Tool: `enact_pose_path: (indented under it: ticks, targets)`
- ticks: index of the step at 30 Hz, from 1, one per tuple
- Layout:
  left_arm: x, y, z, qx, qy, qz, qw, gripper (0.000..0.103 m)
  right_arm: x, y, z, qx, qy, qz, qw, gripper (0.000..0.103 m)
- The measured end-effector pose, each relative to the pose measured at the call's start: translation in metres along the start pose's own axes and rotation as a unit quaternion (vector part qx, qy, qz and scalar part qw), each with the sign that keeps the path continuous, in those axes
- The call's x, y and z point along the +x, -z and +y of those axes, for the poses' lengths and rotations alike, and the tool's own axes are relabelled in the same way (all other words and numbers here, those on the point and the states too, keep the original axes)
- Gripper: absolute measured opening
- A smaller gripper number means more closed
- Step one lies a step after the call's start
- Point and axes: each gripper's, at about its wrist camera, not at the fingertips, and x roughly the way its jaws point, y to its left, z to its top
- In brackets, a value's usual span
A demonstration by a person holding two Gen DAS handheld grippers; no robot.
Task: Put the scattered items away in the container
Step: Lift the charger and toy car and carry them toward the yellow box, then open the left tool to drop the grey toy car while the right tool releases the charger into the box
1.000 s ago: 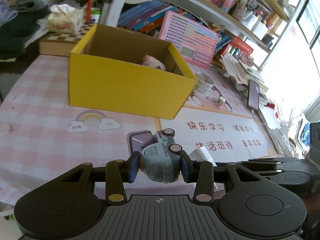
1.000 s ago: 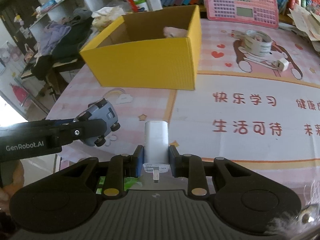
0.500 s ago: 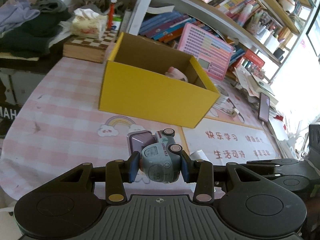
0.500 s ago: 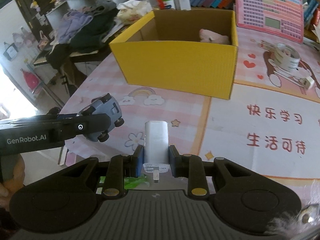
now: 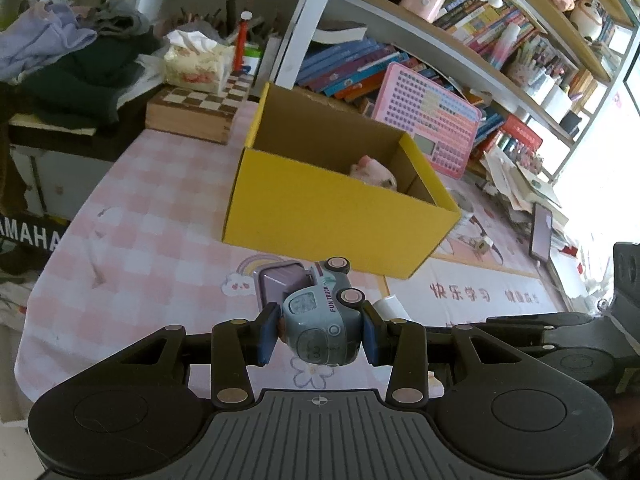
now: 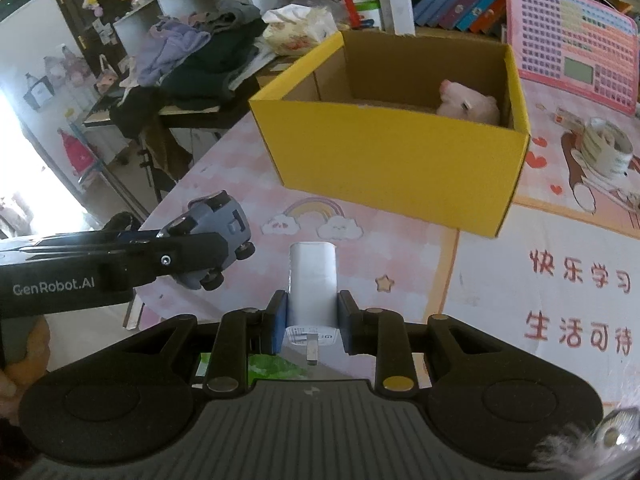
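Two items are riding above the table right now, one in each gripper, and neither is in the container yet. On the left, the left gripper [image 5: 319, 330] is clamping a small blue-grey toy truck [image 5: 320, 320] by its sides, the truck tipped so its wheels are facing upward and to the right. To its right, the right gripper [image 6: 312, 320] is pinching a white charger plug [image 6: 312, 284] between narrow jaws, prong end toward the camera. Ahead of both, the yellow cardboard box [image 6: 396, 160] is sitting open on the pink checked tablecloth [image 5: 132, 216], already holding one pink soft toy [image 6: 468, 104] in its far right corner. So the job is looking partly done: one piece stowed, two in transit, both needing to be lifted over the near wall and let go. Further right, a roll of tape [image 6: 606, 148] is lying on the cloth beside the box and probably belongs in the box too. A chessboard box [image 5: 192, 114] and a pink keypad toy [image 5: 428, 120] are standing behind the box, clear of the path.
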Motion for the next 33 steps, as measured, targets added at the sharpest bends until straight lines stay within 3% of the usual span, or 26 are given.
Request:
enact_pose_path:
  ticks: [8, 21, 28, 33]
  targets:
    - [0.004, -0.023, -0.004, -0.014, -0.004, -0.026, 0.9996, 0.04, 0.001, -0.024, -0.012, -0.014, -0.004, -0.017, 1.0, 0.025]
    - [0.02, -0.088, -0.019, -0.002, -0.002, -0.096, 0.9954, 0.04, -0.025, -0.095, -0.045, -0.022, -0.017, -0.094, 0.995, 0.025]
    - [0.056, -0.113, -0.022, 0.005, -0.014, -0.092, 0.9957, 0.04, -0.012, -0.136, -0.082, -0.009, 0.009, -0.108, 0.994, 0.025]
    - [0.091, -0.123, -0.028, 0.027, -0.025, -0.064, 0.9973, 0.04, 0.011, -0.162, -0.1, -0.01, 0.009, -0.098, 0.995, 0.025]
